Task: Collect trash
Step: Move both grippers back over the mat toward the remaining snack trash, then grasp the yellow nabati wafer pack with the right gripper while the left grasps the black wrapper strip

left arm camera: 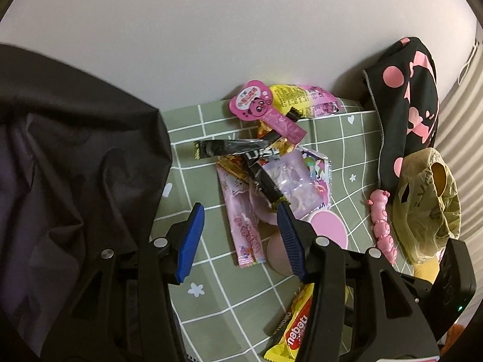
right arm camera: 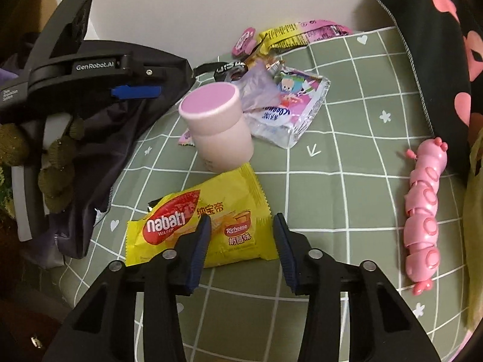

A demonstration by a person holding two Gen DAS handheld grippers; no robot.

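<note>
Right gripper (right arm camera: 240,249) fingers apart over near yellow crinkled Nabati wafer wrapper (right arm camera: 229,226); left gripper (left arm camera: 238,241) fingers apart above long pink foil sachet (left arm camera: 241,223).

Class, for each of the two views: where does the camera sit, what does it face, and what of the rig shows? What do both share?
Left wrist: above the table, facing down on the wrapper pile; open left gripper.
Right wrist: low, facing the Nabati wrapper; open right gripper, the left gripper's body beyond.
Shared: pink jar, pink caterpillar toy, green tablecloth.
</note>
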